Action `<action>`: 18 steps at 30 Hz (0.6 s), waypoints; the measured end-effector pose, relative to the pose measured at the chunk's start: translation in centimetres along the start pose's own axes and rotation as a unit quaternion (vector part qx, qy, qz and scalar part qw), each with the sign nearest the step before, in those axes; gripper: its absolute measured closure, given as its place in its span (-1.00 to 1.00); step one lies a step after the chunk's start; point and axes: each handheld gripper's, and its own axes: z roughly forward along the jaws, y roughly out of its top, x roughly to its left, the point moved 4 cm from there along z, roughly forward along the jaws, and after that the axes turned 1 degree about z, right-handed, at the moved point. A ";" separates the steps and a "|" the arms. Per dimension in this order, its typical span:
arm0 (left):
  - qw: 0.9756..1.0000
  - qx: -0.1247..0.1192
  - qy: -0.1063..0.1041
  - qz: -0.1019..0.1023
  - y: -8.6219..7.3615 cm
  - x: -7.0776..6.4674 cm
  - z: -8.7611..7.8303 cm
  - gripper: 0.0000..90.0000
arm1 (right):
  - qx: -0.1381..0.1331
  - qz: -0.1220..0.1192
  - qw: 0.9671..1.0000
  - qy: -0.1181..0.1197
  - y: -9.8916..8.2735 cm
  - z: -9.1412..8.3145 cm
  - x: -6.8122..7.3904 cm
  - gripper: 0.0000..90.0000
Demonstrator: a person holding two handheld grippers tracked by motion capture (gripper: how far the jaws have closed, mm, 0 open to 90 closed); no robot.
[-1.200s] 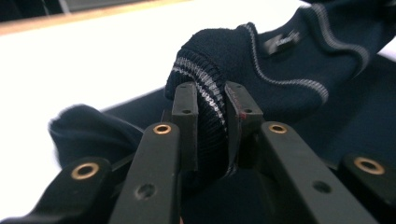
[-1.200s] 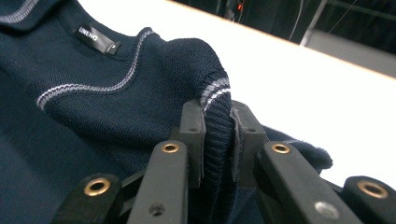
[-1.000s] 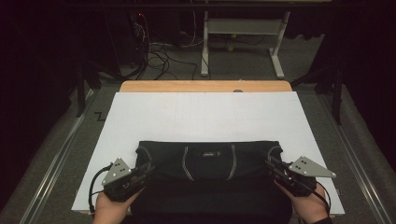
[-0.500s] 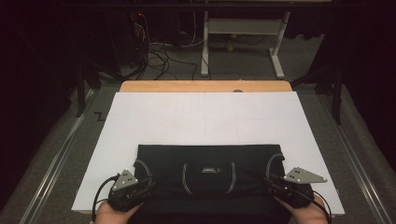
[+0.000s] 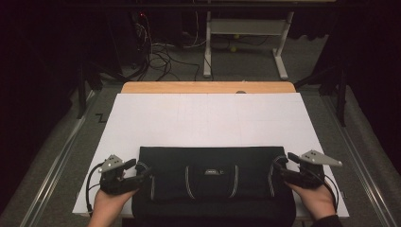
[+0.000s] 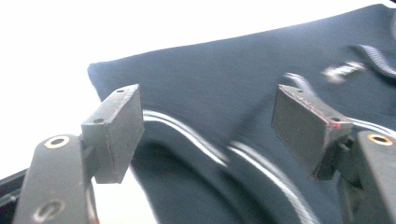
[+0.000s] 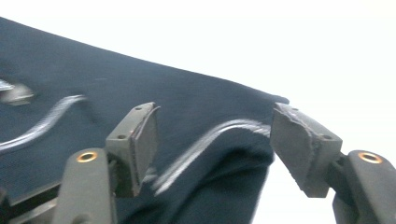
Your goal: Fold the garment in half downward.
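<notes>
Both grippers, left (image 5: 142,171) & right (image 5: 280,166), jaws just opened, apart, nothing gripped, at ends of black garment (image 5: 213,177) on white sheet (image 5: 208,118).

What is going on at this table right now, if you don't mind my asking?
A person is handling a black garment on the white sheet with two handheld grippers. The left gripper and right gripper sit at the garment's two ends. Their fingers have just been opening, with fabric between them but not pinched, so the garment lies flat.

The black garment (image 5: 213,179) runs off the high view's bottom edge; its small label (image 5: 213,171) is unreadable
</notes>
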 end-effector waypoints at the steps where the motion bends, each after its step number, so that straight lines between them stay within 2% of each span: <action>1: 1.000 0.003 0.010 -0.003 0.3 0.6 0.5 -0.50 | 0.002 -0.001 1.000 -0.016 0.2 0.5 -0.7 -0.28; 2: 1.000 0.012 0.023 -0.008 0.5 1.3 1.1 -0.50 | 0.004 0.000 1.000 -0.029 0.5 1.1 -1.3 -0.30; 3: 0.999 0.022 0.028 -0.021 0.7 2.0 1.8 -0.57 | 0.009 0.010 0.999 -0.032 0.6 1.6 -1.8 -0.33; 6: 0.997 0.045 0.039 -0.042 1.1 3.2 3.6 -0.63 | 0.034 0.038 0.998 -0.031 0.9 3.1 -2.8 -0.45; 9: 0.994 0.087 0.062 -0.033 0.7 3.0 5.1 -0.58 | 0.073 0.035 0.996 -0.030 0.3 4.6 -2.8 -0.43; 10: 0.993 0.086 0.076 -0.019 0.6 2.8 5.2 -0.55 | 0.090 0.036 0.995 -0.032 0.0 4.9 -2.7 -0.42; 11: 0.992 0.088 0.084 -0.010 0.6 2.5 5.2 -0.48 | 0.088 0.034 0.995 -0.036 -0.1 5.0 -2.6 -0.36; 12: 0.993 0.089 0.078 -0.011 0.6 2.4 5.1 -0.26 | 0.090 0.035 0.995 -0.030 -0.1 4.8 -2.4 -0.14; 15: 0.994 0.086 0.068 0.002 0.4 1.7 5.1 -0.14 | 0.091 0.021 0.995 -0.023 -0.1 4.7 -1.8 0.06; 18: 0.995 0.081 0.051 0.007 0.2 1.3 5.0 0.18 | 0.091 0.014 0.996 -0.005 -0.2 4.6 -1.1 0.43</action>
